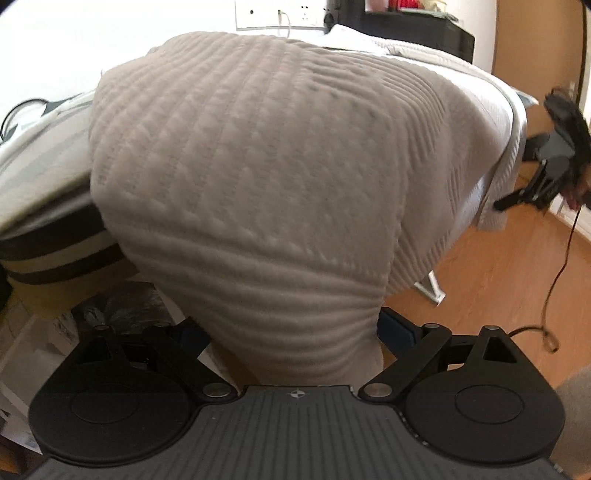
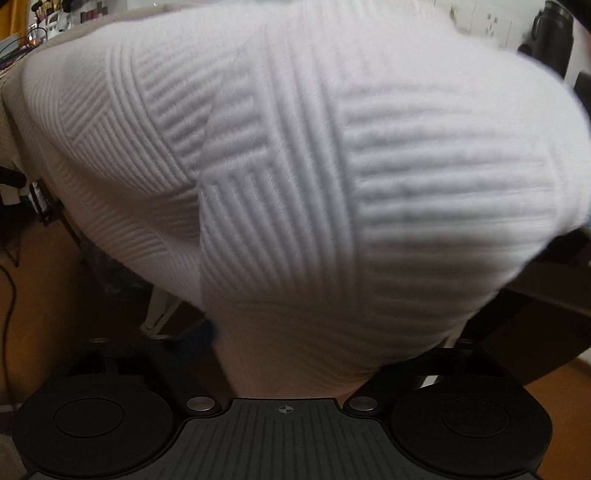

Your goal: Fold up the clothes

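A cream ribbed knit sweater (image 1: 258, 177) fills the left wrist view, lying over the bed edge and hanging toward the floor. Its lower part drops between the fingers of my left gripper (image 1: 293, 332). The finger bases stand wide apart, so it is open, with the tips hidden by cloth. In the right wrist view the same sweater (image 2: 295, 166) covers the fingers of my right gripper (image 2: 295, 332); its linkage is also spread. That right gripper (image 1: 517, 199) shows at the far right, held by a hand, just off the sweater's hanging edge.
A bed with a white quilt (image 1: 424, 51) lies under the sweater, with a dark-striped mattress edge (image 1: 55, 258) at left. Wooden floor (image 1: 498, 288) with a black cable (image 1: 554, 288) spreads to the right. A wall socket panel (image 1: 280, 14) and dark furniture (image 1: 417, 29) stand behind.
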Motion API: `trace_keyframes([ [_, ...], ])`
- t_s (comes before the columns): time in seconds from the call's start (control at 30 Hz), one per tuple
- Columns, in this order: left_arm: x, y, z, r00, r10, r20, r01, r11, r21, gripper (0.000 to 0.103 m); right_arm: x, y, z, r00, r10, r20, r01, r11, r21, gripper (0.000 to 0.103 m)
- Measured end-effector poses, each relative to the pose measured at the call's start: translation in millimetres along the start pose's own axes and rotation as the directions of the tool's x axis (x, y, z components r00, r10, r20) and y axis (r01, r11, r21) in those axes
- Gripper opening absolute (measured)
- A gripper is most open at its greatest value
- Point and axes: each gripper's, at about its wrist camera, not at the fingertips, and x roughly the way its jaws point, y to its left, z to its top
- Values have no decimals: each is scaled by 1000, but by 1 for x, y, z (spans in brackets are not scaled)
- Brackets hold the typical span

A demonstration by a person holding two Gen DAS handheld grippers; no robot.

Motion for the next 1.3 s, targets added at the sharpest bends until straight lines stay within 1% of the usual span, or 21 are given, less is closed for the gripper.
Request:
trace_keyframes([
  [0.03, 1, 2, 0, 1000, -24, -2, 24, 1000, -18, 71, 1, 0, 0, 1000, 7, -8, -7, 1000, 13, 31],
  [0.07, 1, 3, 1, 999, -53, -12, 52, 998, -41, 55, 0, 1, 1, 1000, 9, -11, -9, 1000, 25, 28],
  [0.1, 0, 4, 1, 997, -76, -24, 75, 995, -64, 49, -1, 1, 1, 1000, 9, -11, -9, 999, 36, 21],
  [0.13, -1, 3, 1, 995, -89, -32, 87, 993, -79, 36, -3, 2, 1, 1000, 9, -11, -8, 999, 47, 10],
  [0.17, -4, 2, 1, 996, -84, -35, 81, 993, -81, 20, -5, 2, 1, 1000, 12, -12, -12, 998, 62, 6],
  [0.2, -6, 0, 1, 996, -80, -39, 76, 994, -84, 13, -8, 3, 1, 1000, 24, -16, -23, 996, 81, 6],
  [0.23, -9, -2, 1, 997, -69, -45, 65, 994, -85, 10, -12, 3, 1, 999, 41, -21, -39, 994, 98, 6],
  [0.3, -17, -7, -1, 997, -29, -67, 22, 995, -98, 10, -20, 7, -1, 997, 68, -29, -65, 992, 105, 6],
  [0.33, -23, -10, -4, 997, -19, -72, 9, 991, -133, 9, -26, 9, -3, 996, 81, -32, -77, 991, 109, 6],
  [0.4, -38, -18, -10, 998, -13, -67, 0, 982, -186, 8, -39, 13, -7, 994, 106, -34, -101, 986, 133, 6],
  [0.5, -62, -32, -13, 999, 17, -49, -28, 974, -226, 8, -64, 20, -13, 989, 150, -17, -144, 971, 194, 6],
  [0.63, -97, -44, -6, 999, 44, 7, -40, 953, -301, 8, -105, 30, -16, 980, 196, 36, -199, 954, 223, 6],
  [0.77, -127, -61, 17, 994, 78, 76, -47, 937, -346, 8, -154, 37, -9, 964, 234, 125, -259, 932, 253, 6],
  [0.83, -139, -68, 29, 989, 106, 107, -60, 928, -367, 8, -172, 24, 2, 953, 253, 167, -290, 923, 253, 6],
  [0.97, -160, -75, 48, 971, 166, 174, -78, 902, -425, 8, -204, -6, 27, 922, 297, 249, -357, 901, 248, 6],
  [1.07, -169, -82, 69, 952, 202, 230, -83, 893, -442, 8, -226, -30, 48, 897, 312, 314, -393, 887, 241, 6],
  [1.17, -172, -87, 91, 929, 236, 285, -88, 889, -450, 8, -238, -47, 65, 872, 302, 385, -411, 878, 243, 5],
  [1.23, -171, -84, 106, 911, 261, 318, -95, 886, -455, 8, -238, -55, 72, 862, 285, 418, -413, 873, 258, 5],
  [1.3, -166, -77, 120, 894, 287, 343, -102, 877, -470, 8, -235, -67, 86, 859, 258, 443, -405, 871, 279, 5],
])
